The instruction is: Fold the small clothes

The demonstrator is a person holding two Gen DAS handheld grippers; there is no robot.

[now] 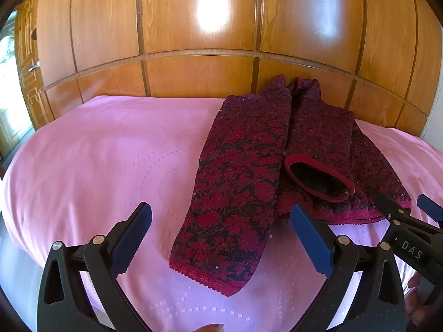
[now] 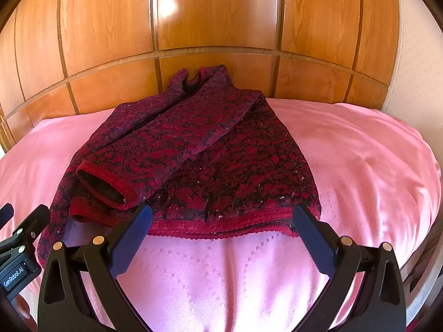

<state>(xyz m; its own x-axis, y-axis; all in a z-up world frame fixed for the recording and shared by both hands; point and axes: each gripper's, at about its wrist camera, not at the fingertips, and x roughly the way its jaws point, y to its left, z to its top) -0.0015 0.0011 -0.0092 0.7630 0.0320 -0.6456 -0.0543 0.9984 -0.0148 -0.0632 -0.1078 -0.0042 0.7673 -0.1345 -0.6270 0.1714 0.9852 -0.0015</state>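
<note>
Two grippers: both are seen nearest the cameras, held above the near edge of the bed, side by side.
Left gripper: its jaws are spread wide and nothing is pinched; the near sleeve cuff of the sweater is framed between the blue pads.
Right gripper: its jaws are likewise spread wide and empty; the red hem of the sweater is seen just beyond the tips, and whether it is touched cannot be told.
Person: part of a hand is glimpsed at the lower right of the left wrist view, behind the right gripper.
Sweater: a dark knit with a red floral pattern is laid on the bed, hem toward the near side and neck toward the far side. One sleeve is folded across the body, its open red cuff pointed to the near left. The other sleeve is stretched down the left side toward the near edge.
Bed cover: pink, with a stitched dotted pattern, lying under the sweater.
Wooden panels: glossy, seen at the far side behind the bed.
</note>
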